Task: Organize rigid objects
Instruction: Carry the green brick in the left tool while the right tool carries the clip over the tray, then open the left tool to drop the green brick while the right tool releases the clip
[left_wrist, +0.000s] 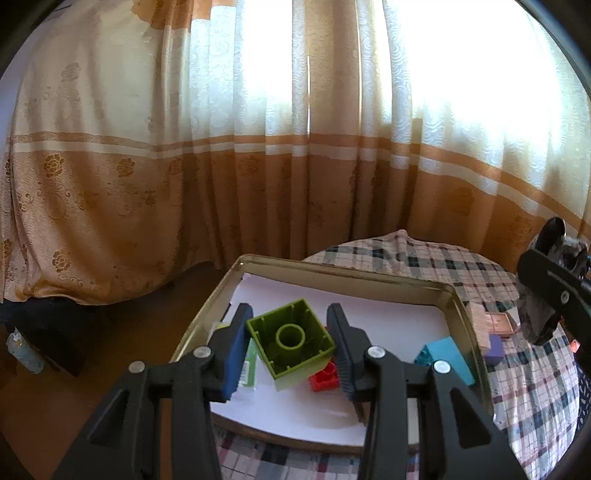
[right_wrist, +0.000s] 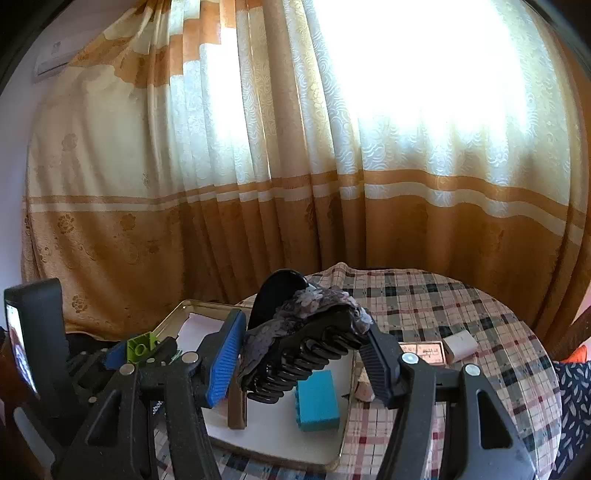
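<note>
Left wrist view, nearest: the left claw (left_wrist: 291, 345) is seen pinching one green building block (left_wrist: 291, 343), held above the tray (left_wrist: 458, 310) with its hollow underside turned toward the camera. Directly beneath the block, one red block (left_wrist: 325, 376) lies on the white sheet (left_wrist: 388, 321) lining the tray. One teal block (left_wrist: 448, 360) rests on the same sheet at about 3 o'clock from the red one, near the tray's right rim. At 9 o'clock of the green block a pale green-and-white item is partly hidden by the finger and cannot be identified.

Right wrist view, nearest: the right claw (right_wrist: 303, 354) is closed on one black hair claw clip (right_wrist: 295, 365) trimmed with grey patterned fabric, held over the tray's right part, above the teal block. One brown upright piece (right_wrist: 236, 406) stands on the sheet at 9 o'clock of the teal block.

Beyond the tray, on the plaid-covered round table (right_wrist: 461, 306), one pink flat box (right_wrist: 424, 350) and one white box (right_wrist: 460, 345) lie side by side at roughly 3 o'clock. One purple block (left_wrist: 495, 352) sits just outside the tray's right rim.

Farthest: orange-and-cream curtains (left_wrist: 258, 147) hang behind the table.
</note>
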